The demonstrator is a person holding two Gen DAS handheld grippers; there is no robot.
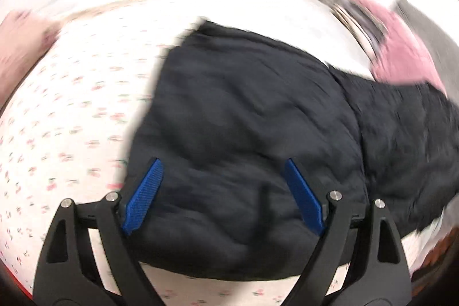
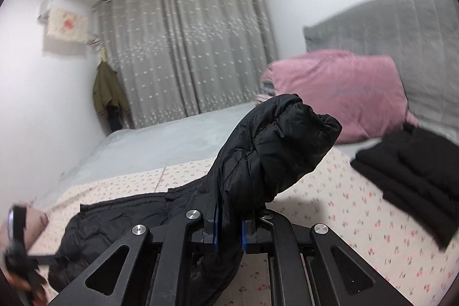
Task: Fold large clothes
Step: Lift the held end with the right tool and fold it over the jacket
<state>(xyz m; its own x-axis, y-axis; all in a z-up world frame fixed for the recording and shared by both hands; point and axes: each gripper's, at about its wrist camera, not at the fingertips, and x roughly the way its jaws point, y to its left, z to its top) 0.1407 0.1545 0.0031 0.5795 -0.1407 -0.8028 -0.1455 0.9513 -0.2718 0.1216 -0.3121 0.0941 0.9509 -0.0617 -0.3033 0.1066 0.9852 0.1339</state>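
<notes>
A black puffer jacket [image 1: 243, 116] lies spread on the floral bedsheet [image 1: 71, 111]. My left gripper [image 1: 223, 191] is open, its blue pads [image 1: 146, 194] hovering just above the jacket's near edge, holding nothing. My right gripper [image 2: 229, 231] is shut on the jacket's sleeve [image 2: 275, 145], which stands lifted above the bed with its elastic cuff at the top. The jacket's body [image 2: 114, 220] lies lower left in the right wrist view. The left gripper shows blurred at that view's left edge [image 2: 17, 257].
A folded black garment [image 2: 407, 179] lies on the sheet [image 2: 344, 214] to the right. A pink pillow [image 2: 338, 93] and grey headboard [image 2: 401, 27] stand behind. Grey curtains [image 2: 186, 48] and an olive jacket hanging on the wall [image 2: 107, 93] are at the far end.
</notes>
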